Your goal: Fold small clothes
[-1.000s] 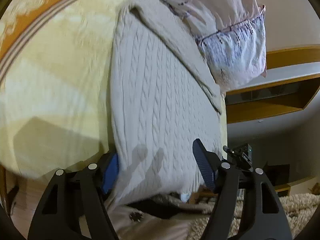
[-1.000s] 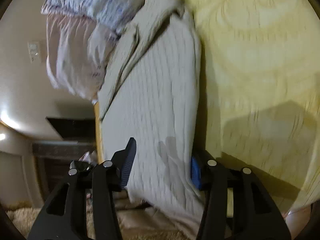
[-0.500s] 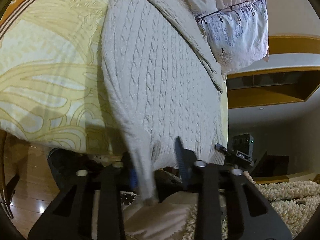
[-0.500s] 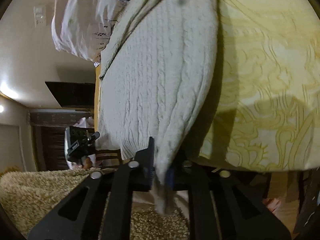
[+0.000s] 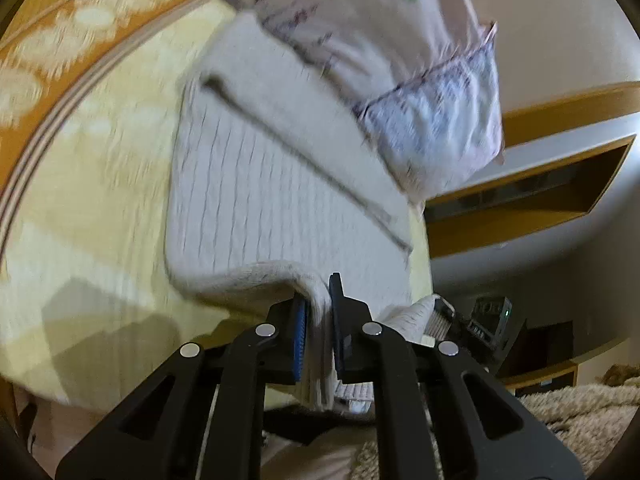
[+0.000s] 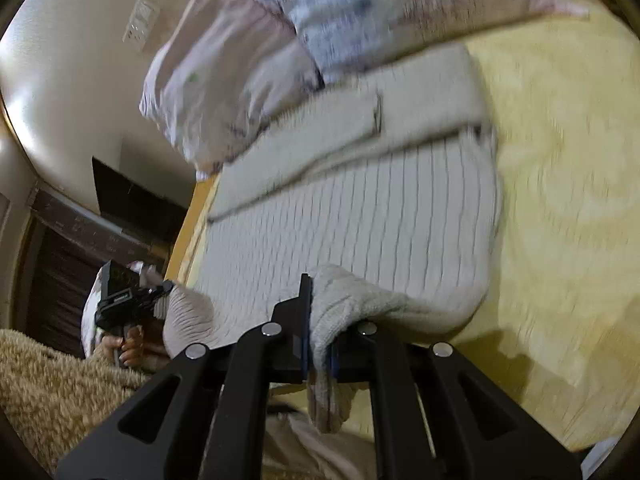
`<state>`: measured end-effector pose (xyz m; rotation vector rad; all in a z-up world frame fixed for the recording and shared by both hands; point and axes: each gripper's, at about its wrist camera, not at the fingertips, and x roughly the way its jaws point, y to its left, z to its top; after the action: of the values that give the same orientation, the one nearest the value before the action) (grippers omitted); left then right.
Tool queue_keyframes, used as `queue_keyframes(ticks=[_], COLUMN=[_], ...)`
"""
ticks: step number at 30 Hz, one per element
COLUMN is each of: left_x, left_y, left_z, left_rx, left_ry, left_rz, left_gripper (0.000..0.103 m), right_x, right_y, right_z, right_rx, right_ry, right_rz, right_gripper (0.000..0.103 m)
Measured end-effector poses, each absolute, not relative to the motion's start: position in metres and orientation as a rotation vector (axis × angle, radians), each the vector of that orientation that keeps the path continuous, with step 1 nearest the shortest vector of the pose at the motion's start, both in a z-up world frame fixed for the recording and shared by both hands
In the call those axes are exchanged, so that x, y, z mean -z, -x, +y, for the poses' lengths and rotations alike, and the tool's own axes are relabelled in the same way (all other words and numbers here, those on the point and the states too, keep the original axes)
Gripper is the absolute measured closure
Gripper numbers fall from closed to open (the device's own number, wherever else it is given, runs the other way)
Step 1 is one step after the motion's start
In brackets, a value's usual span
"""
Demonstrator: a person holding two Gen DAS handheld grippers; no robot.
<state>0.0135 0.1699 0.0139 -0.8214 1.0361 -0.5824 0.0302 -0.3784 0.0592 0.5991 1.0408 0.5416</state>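
Note:
A cream cable-knit sweater [image 5: 272, 196] lies on a yellow patterned bedspread [image 5: 92, 184]; it also shows in the right wrist view [image 6: 360, 224]. Its sleeves are folded across the far end. My left gripper [image 5: 318, 312] is shut on the sweater's near hem at one corner and holds it lifted off the bed. My right gripper [image 6: 320, 320] is shut on the other hem corner, also lifted, with the knit bunched between the blue pads. The right gripper's body [image 5: 480, 320] shows in the left wrist view, and the left gripper [image 6: 124, 300] shows in the right wrist view.
Floral pillows [image 5: 400, 64] lie at the far end of the bed, touching the sweater; they also show in the right wrist view [image 6: 320, 28]. A shaggy beige rug [image 6: 44, 384] covers the floor beside the bed. A wooden wall shelf [image 5: 540, 184] hangs beyond.
Both grippers closed on the sweater's hem corners, pulled them off the bed edge, then lifted and carried the hem forward over the sweater toward the pillows.

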Motion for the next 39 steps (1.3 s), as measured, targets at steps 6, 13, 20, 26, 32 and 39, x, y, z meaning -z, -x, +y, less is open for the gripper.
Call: queue_keyframes(ticks=[6,13,20,26,32,39], left_x=[-0.039,-0.066,-0.078,-0.056,-0.032,-0.029], left_y=[-0.044,-0.083,-0.117,-0.145,-0.151,-0.156], left_z=[0.182,0.187,0.192,0.188,0.175,0.159], left_rx=[0.590,0.611,0.606,0.572,0.546,0.557], left_ry=[0.861,0.842,0.855,0.859,0.784,0.654], left_rz=[0.873,0.761,0.682,0.822,1.011,1.059], left_gripper=[0.094,0.094,0.101,0.101,0.045,0.044], right_x=[-0.079,-0.093,-0.102,-0.099,-0.088,-0.078], right_y=[-0.053,-0.074,-0.100,-0.122,-0.132,-0.139], right_z=[-0.384,-0.391,-0.388,-0.381,-0.384,-0.385], right_rx=[-0.512,-0.493,-0.497,-0.500,-0.490,-0.483], right_ry=[-0.624,-0.668,-0.668,-0.670,-0.690,-0.707], right_rz=[0.920,0.817,0.771,0.764,0.797,0.820], right_gripper=[0.096,0.096,0.096,0.096,0.096,0.096])
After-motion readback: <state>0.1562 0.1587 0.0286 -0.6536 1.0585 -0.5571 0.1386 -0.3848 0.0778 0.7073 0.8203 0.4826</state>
